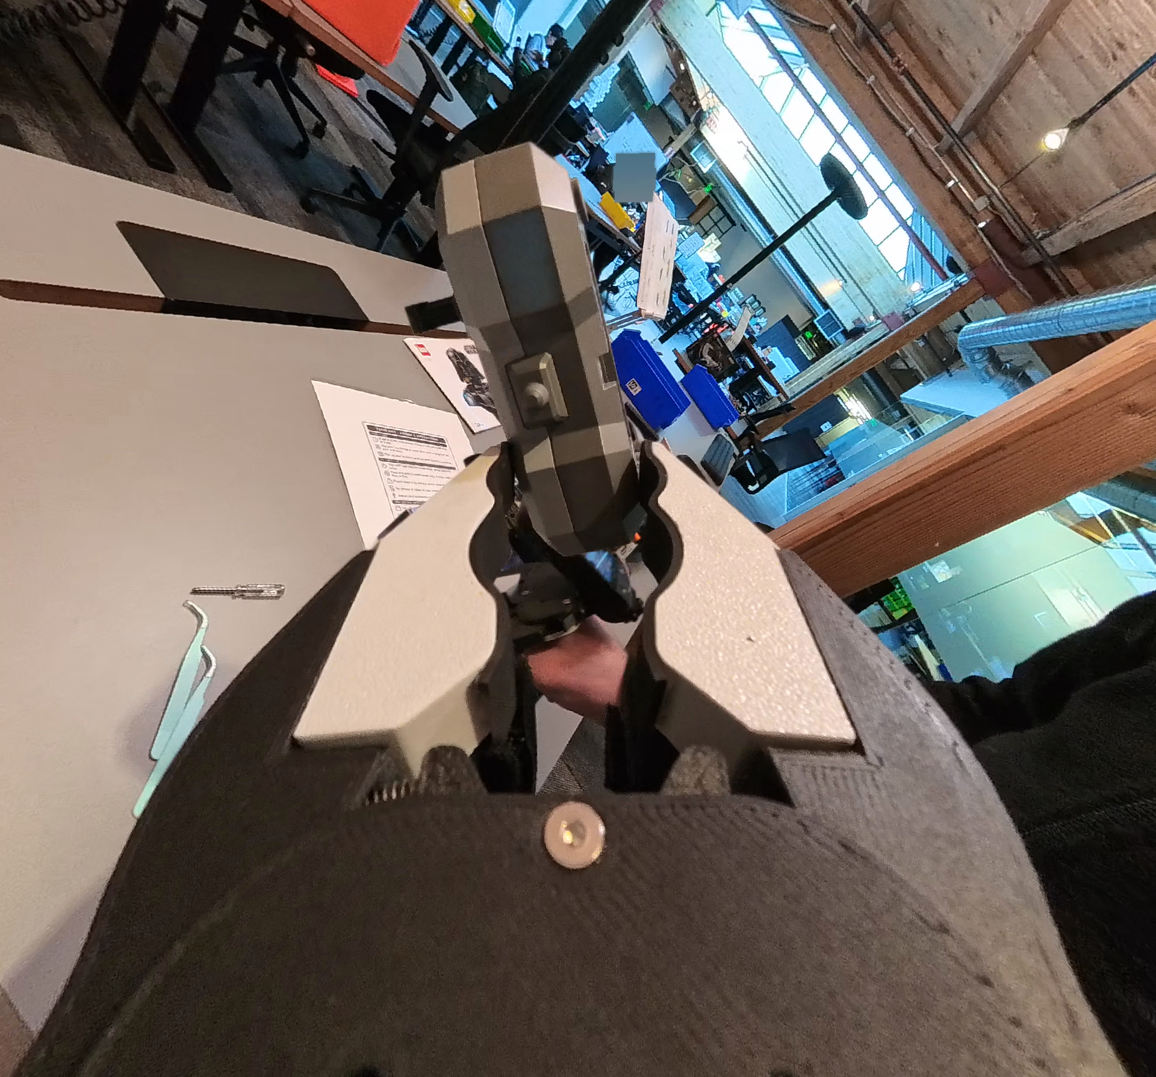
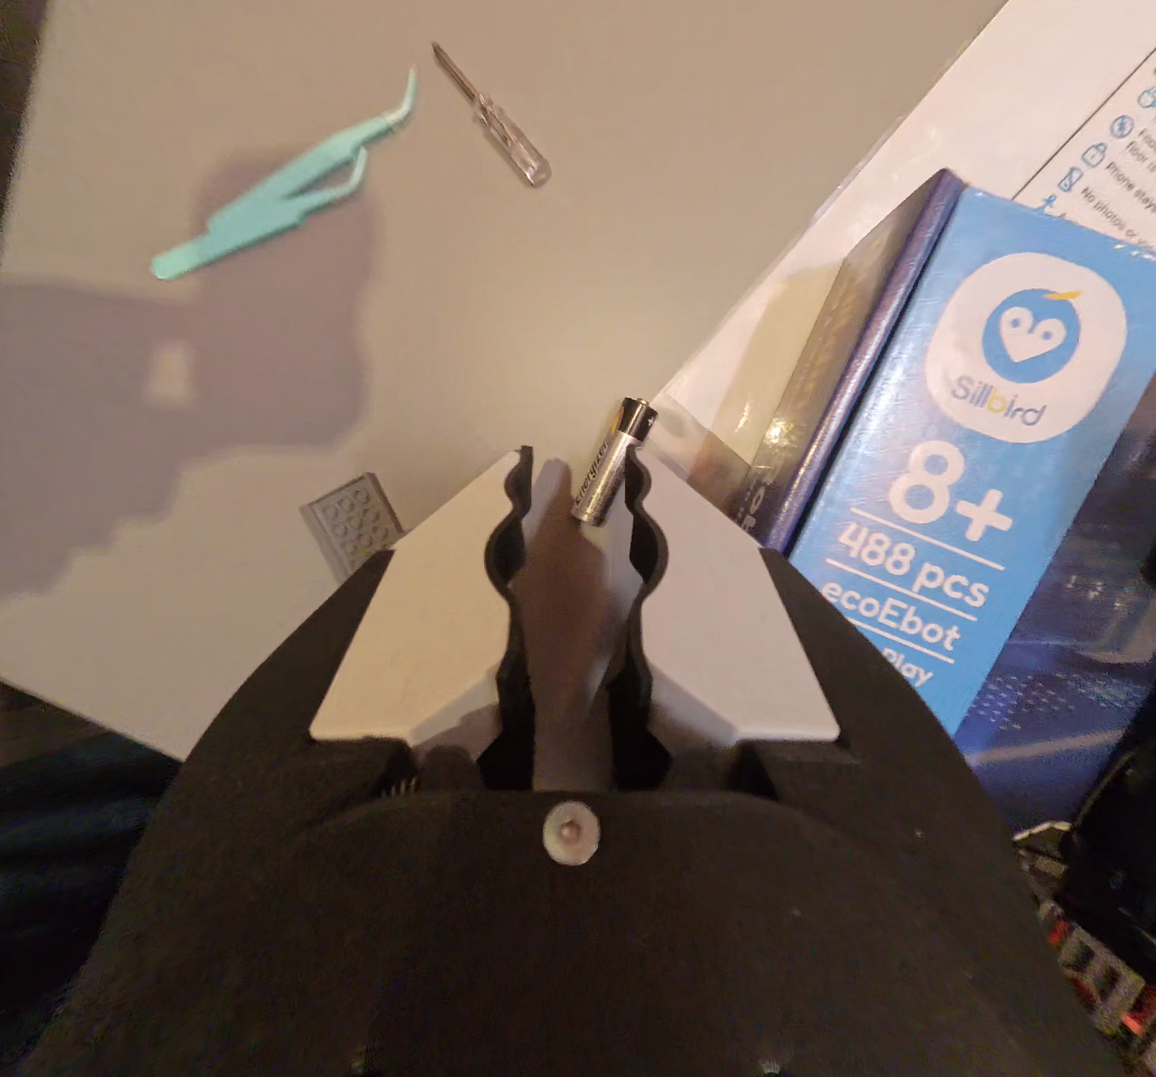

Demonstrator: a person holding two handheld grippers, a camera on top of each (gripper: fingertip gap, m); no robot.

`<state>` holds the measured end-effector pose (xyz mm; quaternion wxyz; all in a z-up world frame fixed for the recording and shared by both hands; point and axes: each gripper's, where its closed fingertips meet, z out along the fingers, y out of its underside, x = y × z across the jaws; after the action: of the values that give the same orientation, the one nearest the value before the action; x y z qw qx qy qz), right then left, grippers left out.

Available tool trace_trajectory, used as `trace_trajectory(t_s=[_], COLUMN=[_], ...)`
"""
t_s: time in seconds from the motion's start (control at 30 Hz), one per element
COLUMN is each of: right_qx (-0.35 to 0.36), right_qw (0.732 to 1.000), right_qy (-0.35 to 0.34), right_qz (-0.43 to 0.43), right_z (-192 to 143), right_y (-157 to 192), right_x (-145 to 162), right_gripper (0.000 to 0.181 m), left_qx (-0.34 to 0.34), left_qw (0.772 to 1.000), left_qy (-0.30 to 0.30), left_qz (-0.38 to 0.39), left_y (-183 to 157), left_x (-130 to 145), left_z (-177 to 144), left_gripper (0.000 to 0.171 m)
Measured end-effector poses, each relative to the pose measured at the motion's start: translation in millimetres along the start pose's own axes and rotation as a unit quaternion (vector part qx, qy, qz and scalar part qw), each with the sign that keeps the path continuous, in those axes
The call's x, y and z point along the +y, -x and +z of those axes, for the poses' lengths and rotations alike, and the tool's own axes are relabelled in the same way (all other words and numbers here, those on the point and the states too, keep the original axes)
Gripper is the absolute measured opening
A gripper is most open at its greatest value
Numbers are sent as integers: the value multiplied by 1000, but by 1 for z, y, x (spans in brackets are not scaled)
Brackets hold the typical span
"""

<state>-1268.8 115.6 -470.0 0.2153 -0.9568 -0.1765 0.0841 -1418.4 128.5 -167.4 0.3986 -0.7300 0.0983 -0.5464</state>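
While the left gripper (image 1: 572, 471) is clamped low on the grey brick-built model (image 1: 525, 346), probably light but snappable, the right gripper (image 2: 578, 471) sits released beside a battery (image 2: 610, 471).

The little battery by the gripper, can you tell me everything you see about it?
The battery is a small, slim cylinder, shiny silver metal with a black band at its far end and printing along its side. It lies flat on the beige table, tilted slightly, right by the right gripper and against the inner edge of its right fingertip. The jaws are open and do not clamp it. A blue box stands just beyond.
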Motion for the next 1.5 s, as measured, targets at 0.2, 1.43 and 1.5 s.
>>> trace_trajectory(t_s=[0.2,1.43,1.5], right_qx=[30,-66,-105], right_qw=[999,996,987], right_qy=[16,-35,-84], right_qz=[-7,47,83], right_z=[18,1,-24], right_y=[-6,10,16], right_x=[9,-14,-37], right_gripper=[19,11,11], left_qx=[0,-8,-9], left_qw=[1000,1000,1000], left_qy=[4,9,11], left_qz=[0,-16,-16], left_y=[1,-1,0], left_x=[1,17,19], left_z=[-1,7,10], left_gripper=[37,36,36])
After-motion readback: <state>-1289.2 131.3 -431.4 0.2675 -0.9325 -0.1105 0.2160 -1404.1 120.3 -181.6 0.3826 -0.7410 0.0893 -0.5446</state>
